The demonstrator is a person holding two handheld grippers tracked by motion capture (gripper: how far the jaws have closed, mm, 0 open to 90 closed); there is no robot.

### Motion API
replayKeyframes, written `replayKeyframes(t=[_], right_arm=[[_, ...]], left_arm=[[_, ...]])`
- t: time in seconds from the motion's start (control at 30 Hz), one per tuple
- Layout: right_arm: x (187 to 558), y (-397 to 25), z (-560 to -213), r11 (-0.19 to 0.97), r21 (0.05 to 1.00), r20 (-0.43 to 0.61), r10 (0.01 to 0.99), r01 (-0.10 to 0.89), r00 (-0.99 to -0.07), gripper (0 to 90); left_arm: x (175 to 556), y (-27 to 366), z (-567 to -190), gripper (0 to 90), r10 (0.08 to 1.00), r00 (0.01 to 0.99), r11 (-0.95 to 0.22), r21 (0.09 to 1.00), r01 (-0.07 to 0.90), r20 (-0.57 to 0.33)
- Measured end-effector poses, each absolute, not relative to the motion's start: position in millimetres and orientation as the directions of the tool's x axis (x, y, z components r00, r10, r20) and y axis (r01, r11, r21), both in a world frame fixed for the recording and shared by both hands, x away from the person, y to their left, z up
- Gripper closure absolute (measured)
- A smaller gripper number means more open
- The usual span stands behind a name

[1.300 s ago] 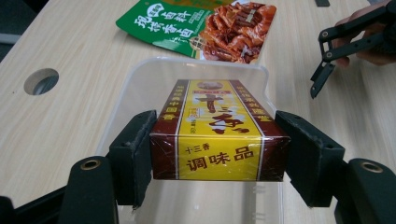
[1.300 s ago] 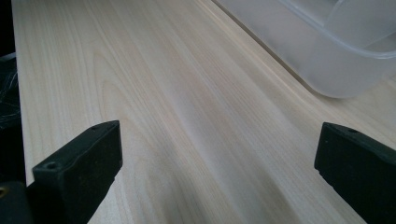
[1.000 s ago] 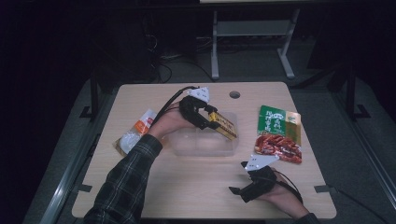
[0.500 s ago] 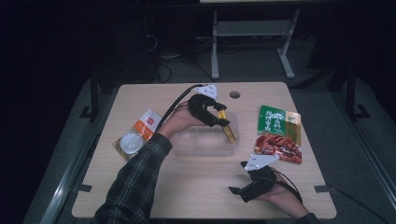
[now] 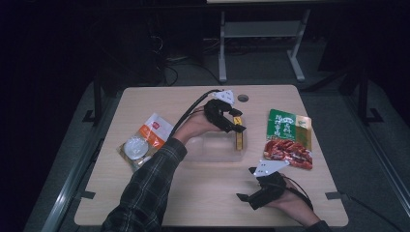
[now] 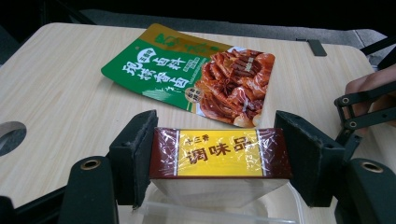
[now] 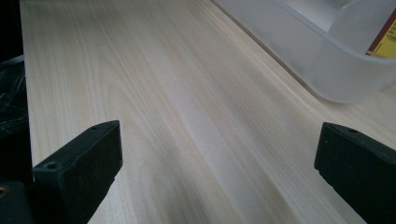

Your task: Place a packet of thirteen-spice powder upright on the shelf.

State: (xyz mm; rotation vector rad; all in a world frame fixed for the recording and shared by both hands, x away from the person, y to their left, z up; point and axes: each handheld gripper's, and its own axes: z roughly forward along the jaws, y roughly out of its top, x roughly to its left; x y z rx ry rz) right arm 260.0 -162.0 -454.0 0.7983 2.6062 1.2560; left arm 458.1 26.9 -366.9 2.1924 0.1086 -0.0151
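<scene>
My left gripper (image 5: 235, 124) is shut on a yellow and dark red seasoning box (image 5: 238, 137), holding it by its two short ends. The box (image 6: 218, 153) stands on edge at the right end of a clear plastic container (image 5: 212, 150), with the pads of the left gripper (image 6: 217, 158) pressed on both sides. My right gripper (image 5: 244, 199) rests near the table's front edge, a little right of centre. Its jaws are wide open over bare wood in the right gripper view (image 7: 219, 172), where the container (image 7: 336, 70) lies ahead with a corner of the box (image 7: 385, 37) showing.
A green and red food pouch (image 5: 288, 137) lies flat right of the container, also shown in the left gripper view (image 6: 187, 70). An orange and white pouch (image 5: 145, 140) lies at the left. A round hole (image 5: 242, 98) sits near the table's far edge.
My left gripper has carried the seasoning box rightward from above the container's middle to its right end and turned it to stand lower. The right gripper has stayed put.
</scene>
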Motion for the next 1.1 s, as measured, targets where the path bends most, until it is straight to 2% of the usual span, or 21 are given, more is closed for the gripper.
replayKeyframes(t=[0.67, 0.93, 1.1], right_arm=[[260, -162, -454, 0.512, 0.759, 0.101, 0.517, 0.402, -0.850, 0.6], [260, -162, -452, 0.526, 0.753, 0.089, 0.514, 0.396, -0.853, 0.6], [258, -162, -451, 0.531, 0.744, 0.099, 0.512, 0.405, -0.853, 0.6]], left_arm=[[458, 16, -378, 31.2, 0.069, 0.995, -0.601, 0.794, 0.095, -0.067], [450, 22, -369, 17.8, 0.101, 0.992, -0.598, 0.793, 0.118, -0.071], [438, 37, -355, 14.3, 0.132, 0.990, -0.593, 0.796, 0.118, -0.048]])
